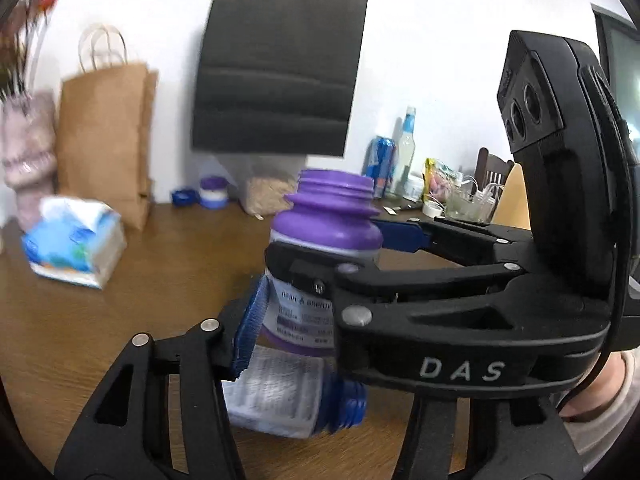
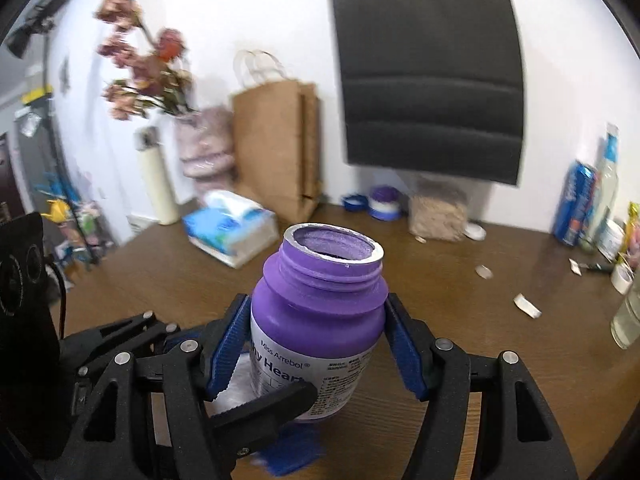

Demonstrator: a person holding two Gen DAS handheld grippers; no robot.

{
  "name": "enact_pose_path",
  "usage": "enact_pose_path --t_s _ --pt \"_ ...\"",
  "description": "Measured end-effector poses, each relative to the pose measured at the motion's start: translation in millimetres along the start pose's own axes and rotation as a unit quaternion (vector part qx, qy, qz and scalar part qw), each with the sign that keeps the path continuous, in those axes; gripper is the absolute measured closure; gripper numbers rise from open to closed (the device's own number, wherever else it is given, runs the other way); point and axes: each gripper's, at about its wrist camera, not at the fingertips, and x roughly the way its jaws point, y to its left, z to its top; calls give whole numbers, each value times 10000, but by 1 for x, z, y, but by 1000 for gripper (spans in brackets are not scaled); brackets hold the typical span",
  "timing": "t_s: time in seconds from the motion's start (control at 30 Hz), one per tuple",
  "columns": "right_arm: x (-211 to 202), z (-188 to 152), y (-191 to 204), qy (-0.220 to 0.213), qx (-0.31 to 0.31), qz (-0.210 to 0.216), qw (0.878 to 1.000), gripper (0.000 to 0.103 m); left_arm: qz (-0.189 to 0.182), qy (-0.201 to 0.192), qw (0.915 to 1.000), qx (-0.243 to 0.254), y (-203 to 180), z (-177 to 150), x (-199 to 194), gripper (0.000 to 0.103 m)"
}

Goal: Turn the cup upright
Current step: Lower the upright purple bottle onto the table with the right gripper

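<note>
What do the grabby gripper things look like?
Both are black plastic with silver rivets and ridged blue pads on the fingers. The right gripper shows white letters "DAS", a boxy black camera block and a thin black cable. The left gripper looks alike. A pale sleeve peeks behind.

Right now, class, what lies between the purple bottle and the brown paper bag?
A blue-and-white tissue box lies between the purple bottle and the brown paper bag, clearest in the right wrist view.
</note>
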Motion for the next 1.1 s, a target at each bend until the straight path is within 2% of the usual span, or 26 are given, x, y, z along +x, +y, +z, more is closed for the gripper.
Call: enact_pose_path --t_s 0.17,0.27,0.43,0.53,0.67,0.77,0.93,1.1 --pt "7 5 47 11 -187 790 9967 33 482 -32 9988 -98 30 -7 -37 43" --pt "23 -5 75 174 -392 961 9944 33 691 182 9968 -366 48 -20 -42 42" --pt "33 -33 89 518 -462 1029 9923 33 691 554 9945 -564 50 -49 -45 43" --pt "31 -50 78 643 -374 836 9937 33 545 899 9917 -735 41 -57 -28 42" --pt "25 -65 56 701 -469 120 9964 33 543 1412 9860 -697 20 -67 -4 40" --pt "15 -70 36 625 -321 -95 9975 33 521 1448 9849 -794 12 -69 -3 29" --pt "4 -75 18 519 -329 -558 9965 33 626 1435 9844 -799 5 -71 -11 23" --pt "-5 -75 15 594 -203 -451 9970 32 933 1277 9860 -536 -4 -74 -26 19"
